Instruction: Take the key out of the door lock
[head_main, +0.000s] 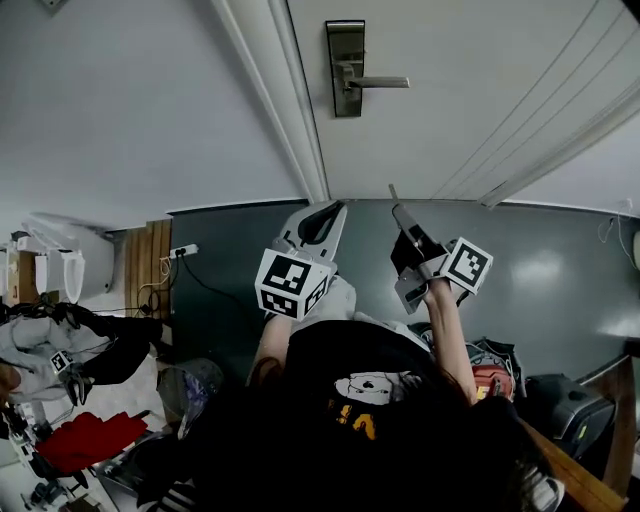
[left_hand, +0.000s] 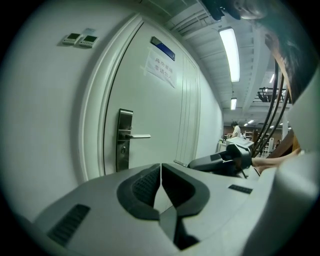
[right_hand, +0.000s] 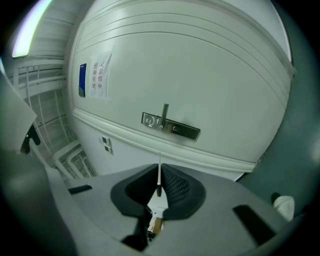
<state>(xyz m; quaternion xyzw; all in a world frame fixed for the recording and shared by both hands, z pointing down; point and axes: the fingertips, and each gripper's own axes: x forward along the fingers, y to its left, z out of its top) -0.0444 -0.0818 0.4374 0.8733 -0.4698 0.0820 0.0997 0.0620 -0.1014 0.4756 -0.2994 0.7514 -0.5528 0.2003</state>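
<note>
The door (head_main: 450, 100) is plain white, with a silver lock plate (head_main: 345, 68) and a white sign (right_hand: 100, 75) printed in red beside a blue label, and the floor (head_main: 560, 270) is dark grey-green. The left gripper (left_hand: 161, 169) and the right gripper (right_hand: 160, 170) are light grey with black ribbed pads, and their 2 marker cubes (head_main: 290, 283) are white with black square patterns. The key (right_hand: 159, 181) is thin and silvery, and the person's shirt (head_main: 340, 370) is black with yellow print.
</note>
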